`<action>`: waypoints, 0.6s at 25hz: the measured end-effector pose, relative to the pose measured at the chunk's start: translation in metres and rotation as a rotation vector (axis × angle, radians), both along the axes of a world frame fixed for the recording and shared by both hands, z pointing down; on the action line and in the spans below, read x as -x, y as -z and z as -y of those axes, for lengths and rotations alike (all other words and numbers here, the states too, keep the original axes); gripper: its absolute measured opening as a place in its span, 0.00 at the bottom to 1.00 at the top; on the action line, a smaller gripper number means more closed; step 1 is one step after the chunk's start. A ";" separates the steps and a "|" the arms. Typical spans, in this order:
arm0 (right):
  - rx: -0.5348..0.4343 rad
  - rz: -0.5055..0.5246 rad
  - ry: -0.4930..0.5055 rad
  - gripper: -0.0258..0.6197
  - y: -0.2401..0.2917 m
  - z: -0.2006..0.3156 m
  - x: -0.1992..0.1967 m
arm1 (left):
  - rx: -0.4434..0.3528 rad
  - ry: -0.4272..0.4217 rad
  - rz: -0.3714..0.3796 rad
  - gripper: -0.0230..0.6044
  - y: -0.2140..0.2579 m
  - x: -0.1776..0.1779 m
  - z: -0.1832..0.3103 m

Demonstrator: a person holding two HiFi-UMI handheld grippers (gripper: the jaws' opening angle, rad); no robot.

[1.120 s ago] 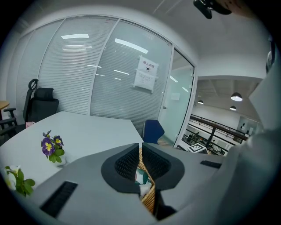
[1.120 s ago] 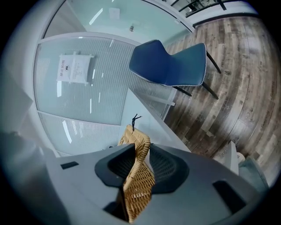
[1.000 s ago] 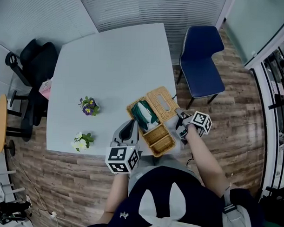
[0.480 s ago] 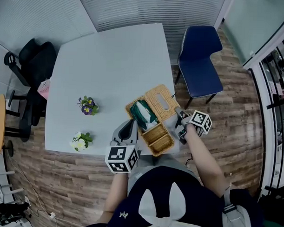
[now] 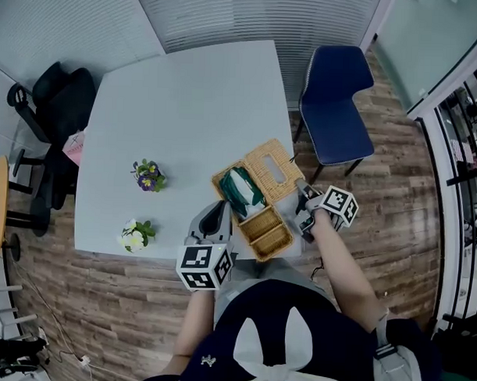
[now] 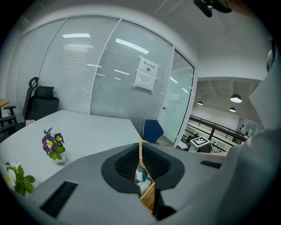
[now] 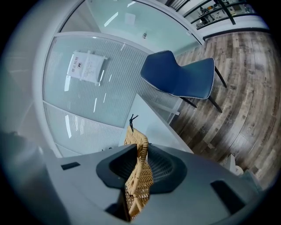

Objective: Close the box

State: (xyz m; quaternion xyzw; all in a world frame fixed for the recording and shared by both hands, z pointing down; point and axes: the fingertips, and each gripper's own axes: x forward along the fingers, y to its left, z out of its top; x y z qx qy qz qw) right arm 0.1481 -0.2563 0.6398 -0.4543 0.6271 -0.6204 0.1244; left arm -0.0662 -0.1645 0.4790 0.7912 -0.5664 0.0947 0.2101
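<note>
**Desk:** Where is the wicker box point(image 5: 257, 218)?

**Photographer:** At the near edge of the pale table point(image 5: 187, 98), right in front of the person. Its lid point(image 5: 272, 173) is swung open toward the far right, and a green-and-white packet point(image 5: 240, 187) shows in the farther compartment.

**Desk:** And the left gripper point(image 5: 220, 216)?

**Photographer:** It is at the box's left side. Its jaws are drawn in to a narrow slot, and the pads pinch the woven wall point(image 6: 147, 193) between them.

**Desk:** The right gripper point(image 5: 303, 202)?

**Photographer:** It is at the open lid's right edge. Its own view shows the wicker edge point(image 7: 138, 176) standing between the jaws, which are closing on it (little room left either side).

**Desk:** Anything else in frame?

**Photographer:** Purple flowers point(image 5: 148, 176) and white flowers point(image 5: 135, 237) stand on the table's left half, well apart from the box. A blue chair point(image 5: 334, 103) sits on the wood floor beyond the table's right edge.
</note>
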 end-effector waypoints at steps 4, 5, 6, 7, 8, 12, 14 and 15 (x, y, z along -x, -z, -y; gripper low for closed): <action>-0.017 -0.019 0.017 0.16 0.007 -0.001 0.000 | 0.003 0.001 -0.002 0.09 0.000 0.001 -0.002; -0.023 -0.028 0.023 0.15 0.009 -0.001 0.000 | 0.003 0.000 -0.003 0.09 0.000 0.000 -0.002; -0.029 -0.037 0.028 0.15 0.011 -0.001 0.000 | 0.002 -0.001 -0.003 0.09 0.000 0.000 -0.002; -0.036 -0.046 0.033 0.15 0.013 -0.001 0.000 | 0.001 -0.003 -0.004 0.09 0.001 0.000 -0.002; -0.043 -0.054 0.038 0.15 0.015 0.000 0.001 | 0.000 -0.005 -0.004 0.09 0.001 0.000 -0.002; -0.072 -0.076 0.054 0.15 0.022 -0.001 0.003 | 0.001 -0.011 -0.002 0.09 0.001 -0.001 -0.002; -0.088 -0.086 0.062 0.14 0.026 -0.001 0.004 | 0.001 -0.014 -0.001 0.09 0.001 -0.002 -0.002; -0.097 -0.094 0.067 0.14 0.028 -0.002 0.004 | 0.000 -0.015 0.000 0.09 0.001 -0.002 -0.002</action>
